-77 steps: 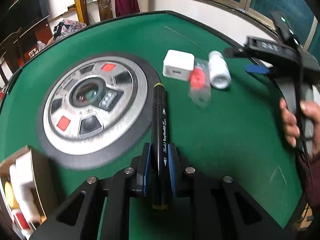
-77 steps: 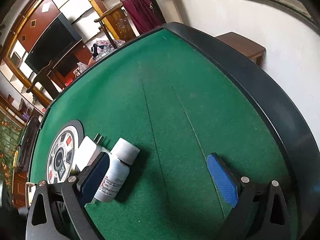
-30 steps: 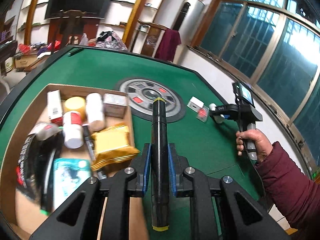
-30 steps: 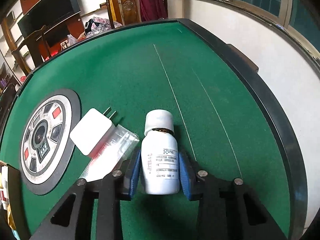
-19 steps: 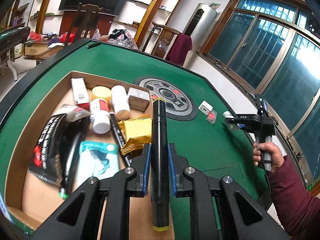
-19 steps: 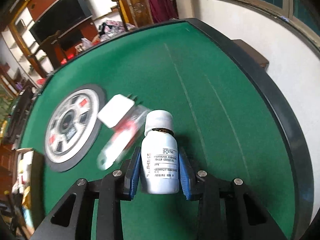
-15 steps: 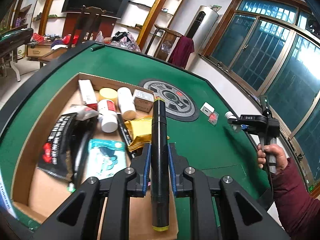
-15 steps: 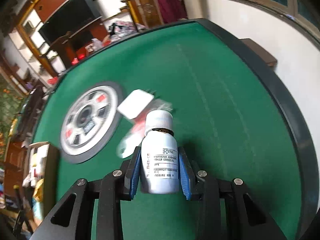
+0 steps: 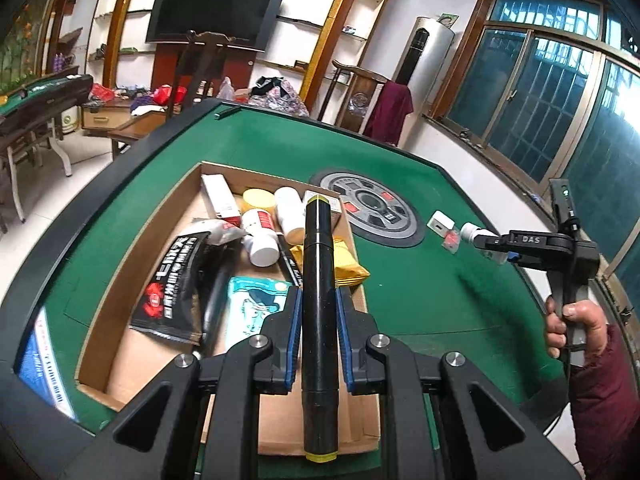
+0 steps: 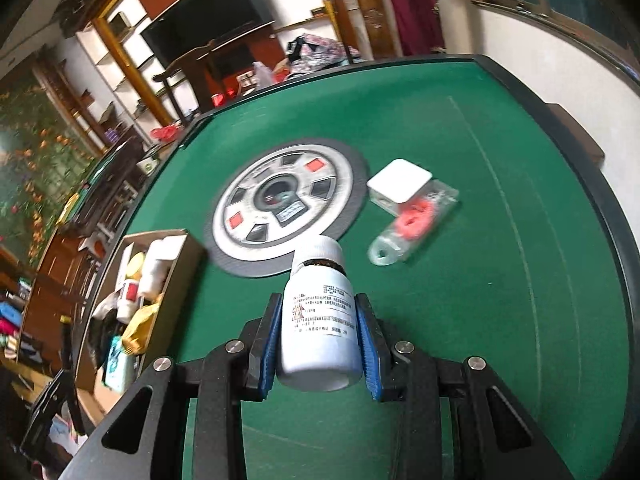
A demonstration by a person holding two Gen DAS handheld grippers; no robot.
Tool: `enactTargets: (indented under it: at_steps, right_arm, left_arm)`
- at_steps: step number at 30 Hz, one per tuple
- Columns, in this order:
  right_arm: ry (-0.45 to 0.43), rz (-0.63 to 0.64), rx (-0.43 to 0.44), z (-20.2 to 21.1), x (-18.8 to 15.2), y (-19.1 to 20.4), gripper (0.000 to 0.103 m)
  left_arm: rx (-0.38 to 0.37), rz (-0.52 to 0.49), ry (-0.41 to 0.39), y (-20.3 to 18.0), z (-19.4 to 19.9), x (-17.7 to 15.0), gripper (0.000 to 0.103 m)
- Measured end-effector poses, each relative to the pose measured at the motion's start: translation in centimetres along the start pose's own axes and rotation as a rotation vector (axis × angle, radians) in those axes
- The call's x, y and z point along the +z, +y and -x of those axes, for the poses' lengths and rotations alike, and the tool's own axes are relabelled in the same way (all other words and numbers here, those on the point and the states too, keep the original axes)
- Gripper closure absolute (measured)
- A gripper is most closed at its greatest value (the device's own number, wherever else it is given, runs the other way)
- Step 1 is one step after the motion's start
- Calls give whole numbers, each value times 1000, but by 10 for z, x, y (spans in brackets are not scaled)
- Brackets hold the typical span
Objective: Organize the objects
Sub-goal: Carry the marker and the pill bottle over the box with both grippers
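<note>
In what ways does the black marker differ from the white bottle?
The black marker is long, thin and dark; the white bottle is short, wide and pale. The marker has yellow ends; the bottle has a white cap and printed label. Each is clamped in a gripper.

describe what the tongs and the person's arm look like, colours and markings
Both tongs, left and right, have black angular frames with silver screws and blue finger pads. The right one's body reads "DAS" and has a black pistol handle. The arm wears a dark red sleeve.

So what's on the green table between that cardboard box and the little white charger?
The round grey dial set into the table top lies between the cardboard box and the white charger; otherwise bare felt. The right wrist view shows it best.
</note>
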State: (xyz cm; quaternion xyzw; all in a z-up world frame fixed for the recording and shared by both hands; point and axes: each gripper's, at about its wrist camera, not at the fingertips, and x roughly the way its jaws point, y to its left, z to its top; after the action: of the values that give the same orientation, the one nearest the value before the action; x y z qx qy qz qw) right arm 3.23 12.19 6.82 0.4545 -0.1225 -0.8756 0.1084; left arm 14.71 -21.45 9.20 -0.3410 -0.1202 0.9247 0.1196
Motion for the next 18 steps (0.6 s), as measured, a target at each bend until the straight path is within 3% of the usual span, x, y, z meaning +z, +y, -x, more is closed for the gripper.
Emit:
enactTargets:
  at_steps: [11,18]
  right_arm:
    - [28,135,94,-5,-8,80,65]
    - [75,244,166,-19,-21,146,65]
  left_arm:
    - [172,-37,-31,11,18,4,87]
    - [232,-28,-19,29,20,1,87]
